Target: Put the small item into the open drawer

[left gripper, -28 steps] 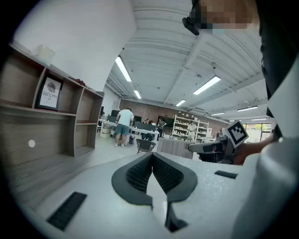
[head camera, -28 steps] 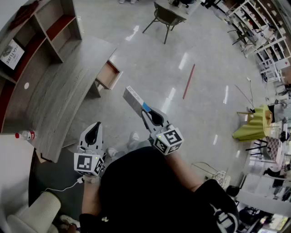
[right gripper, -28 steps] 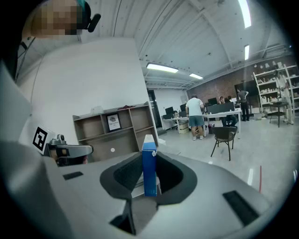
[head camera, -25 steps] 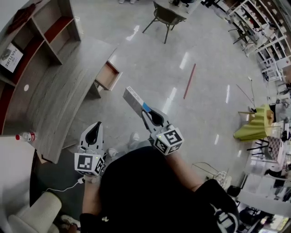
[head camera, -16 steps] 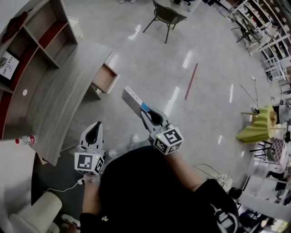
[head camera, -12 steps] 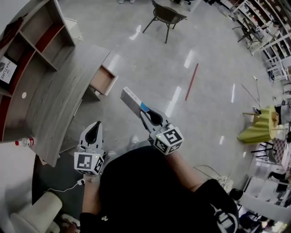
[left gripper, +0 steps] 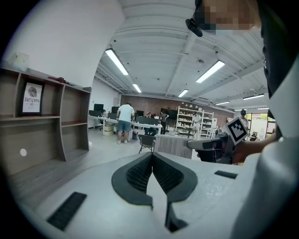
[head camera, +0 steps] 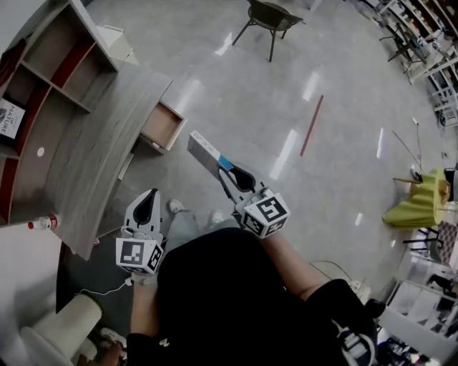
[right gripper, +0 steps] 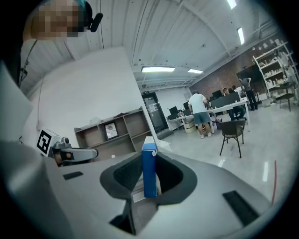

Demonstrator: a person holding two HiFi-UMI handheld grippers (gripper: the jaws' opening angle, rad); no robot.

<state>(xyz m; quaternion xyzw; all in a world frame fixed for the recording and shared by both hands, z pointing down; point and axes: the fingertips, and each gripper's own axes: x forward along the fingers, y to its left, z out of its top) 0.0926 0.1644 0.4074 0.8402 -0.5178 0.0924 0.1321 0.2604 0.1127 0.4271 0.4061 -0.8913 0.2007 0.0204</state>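
Observation:
In the head view my right gripper (head camera: pixel 227 170) is shut on one end of a long grey-white box with a blue end (head camera: pixel 205 153), which points up and left toward the desk. In the right gripper view the box (right gripper: pixel 149 170) stands edge-on between the dark pads. The open wooden drawer (head camera: pixel 162 126) juts from the grey desk (head camera: pixel 86 157), a short way beyond the box's far end. Lower left, my left gripper (head camera: pixel 149 194) is shut with nothing in it; its pads (left gripper: pixel 161 172) meet at the tip.
A wooden shelf unit (head camera: pixel 43 64) stands behind the desk, and a small bottle (head camera: pixel 41 224) sits near the desk's near end. A chair (head camera: pixel 268 18), a red strip (head camera: pixel 312 125) and a yellow-green cloth (head camera: pixel 413 196) are out on the shiny floor. People stand at far tables (right gripper: pixel 202 112).
The view has shifted: the desk and drawer sit slightly lower and nearer, the chair higher in frame. Both grippers keep their pose, the right still holding the box.

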